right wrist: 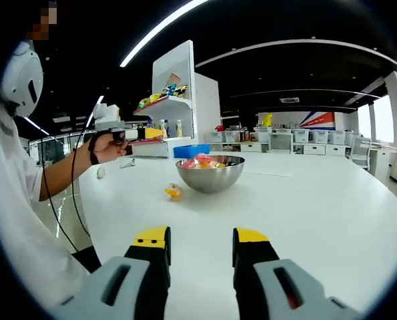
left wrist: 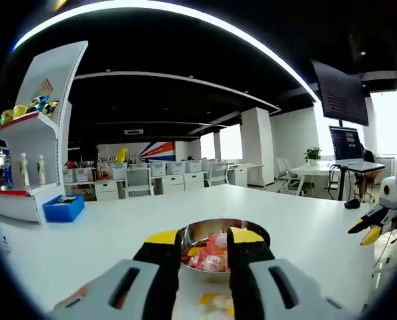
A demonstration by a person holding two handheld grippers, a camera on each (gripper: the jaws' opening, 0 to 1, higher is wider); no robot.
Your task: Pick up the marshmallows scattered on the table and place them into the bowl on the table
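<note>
Left gripper view puts us right over the bowl [left wrist: 215, 235], a shiny metal one on the white table [left wrist: 118, 233], with wrapped marshmallows [left wrist: 211, 253] in pink, orange and white heaped inside. Our left gripper [left wrist: 205, 241] hovers at the near rim with its yellow-tipped jaws set apart and nothing between them; the bowl's contents show through the gap. One more wrapped marshmallow [left wrist: 215, 301] lies on the table just short of the bowl, low between the jaws.

Right gripper view gives us the same bowl [right wrist: 210, 172] from the side and farther off, so we see its rounded wall and the sweets only as a mound above the rim. The loose marshmallow [right wrist: 174, 192] sits just beside the bowl, to its left in this view, apart from it. Our right gripper [right wrist: 201, 241] is well back from both, above bare table [right wrist: 305, 200], jaws spread and holding nothing.

Each view catches the other gripper: the right one [left wrist: 371, 230] at the far right edge of the left gripper view, and the left one [right wrist: 135, 135] held out in a hand [right wrist: 108, 148] in the right gripper view, where a white sleeve [right wrist: 15, 193] also shows. Behind the table both views show a white display shelf [left wrist: 41, 127] with a blue bin [left wrist: 63, 208] at its foot; the left gripper view also shows a laptop [left wrist: 348, 145] on a stand at the right.
</note>
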